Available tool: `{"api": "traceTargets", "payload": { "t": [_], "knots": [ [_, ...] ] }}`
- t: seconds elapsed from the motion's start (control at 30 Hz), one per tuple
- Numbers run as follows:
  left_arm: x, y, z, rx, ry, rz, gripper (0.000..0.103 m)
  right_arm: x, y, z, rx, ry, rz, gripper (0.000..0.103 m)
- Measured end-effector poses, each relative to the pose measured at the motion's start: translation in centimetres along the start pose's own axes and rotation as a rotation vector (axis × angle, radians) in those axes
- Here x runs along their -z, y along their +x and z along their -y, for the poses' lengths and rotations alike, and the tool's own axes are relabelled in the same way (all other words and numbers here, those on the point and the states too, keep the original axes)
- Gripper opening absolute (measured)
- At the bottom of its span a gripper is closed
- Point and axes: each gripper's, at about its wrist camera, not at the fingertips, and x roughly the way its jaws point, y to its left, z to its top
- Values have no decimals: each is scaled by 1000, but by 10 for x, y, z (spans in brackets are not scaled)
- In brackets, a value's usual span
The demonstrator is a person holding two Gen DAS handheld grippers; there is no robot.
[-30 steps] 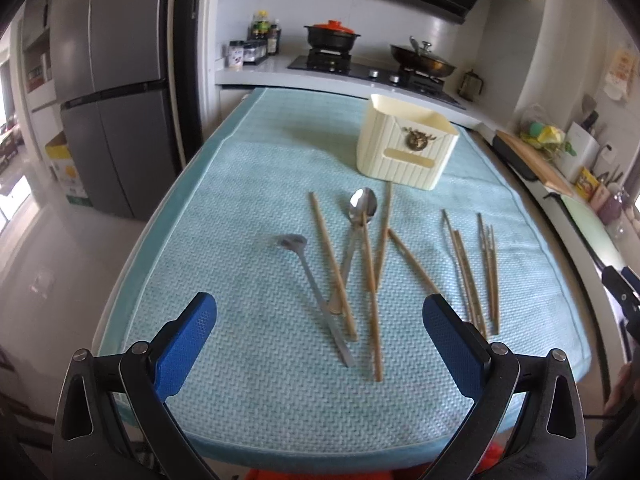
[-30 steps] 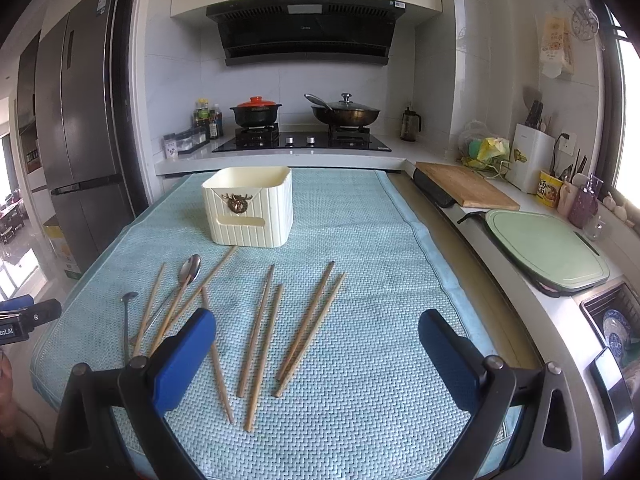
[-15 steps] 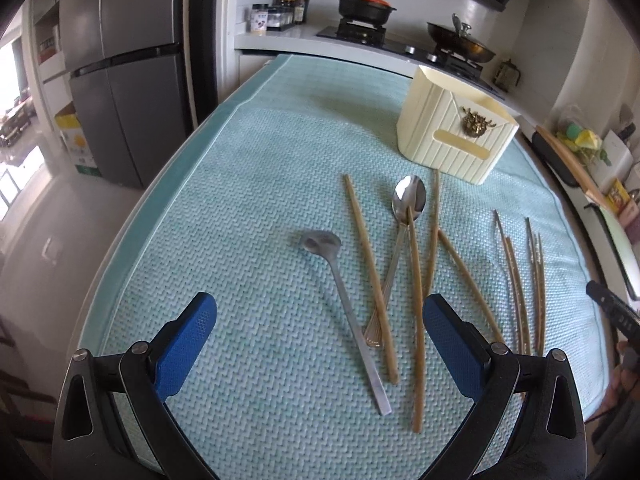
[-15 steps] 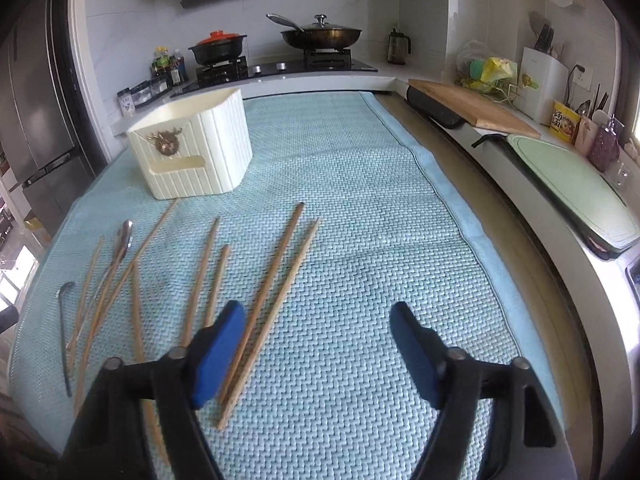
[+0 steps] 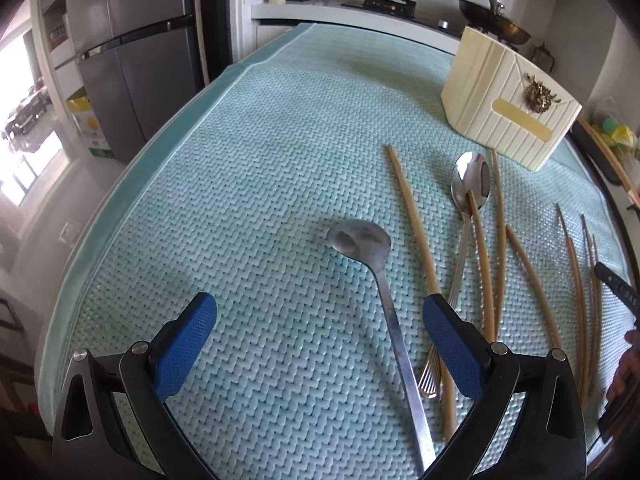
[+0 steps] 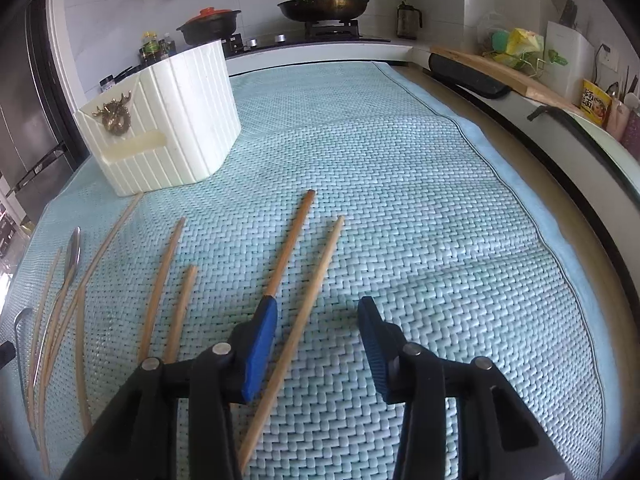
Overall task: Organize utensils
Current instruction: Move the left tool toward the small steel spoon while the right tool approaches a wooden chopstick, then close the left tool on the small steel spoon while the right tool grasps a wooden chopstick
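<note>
Steel ladle clear only in left view; left jaws apart, right jaws closing, empty.

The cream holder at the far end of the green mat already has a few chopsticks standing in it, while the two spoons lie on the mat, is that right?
Not quite. No chopsticks show in the cream holder; the chopsticks all lie flat on the green mat, as the right wrist view shows. The two spoons do lie on the mat.
</note>
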Motion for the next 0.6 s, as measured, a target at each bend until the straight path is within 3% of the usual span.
{"api": "traceTargets", "payload": {
  "t": [0.1, 0.4, 0.6],
  "knots": [
    [-2, 11, 2, -12, 2, -20, 102, -3, 4, -7, 54, -38, -12, 38],
    [-22, 28, 0, -79, 17, -3, 103, -10, 8, -13, 92, -69, -10, 38],
    [-47, 39, -14, -56, -18, -77, 102, -14, 10, -10, 81, -65, -27, 38]
  ]
}}
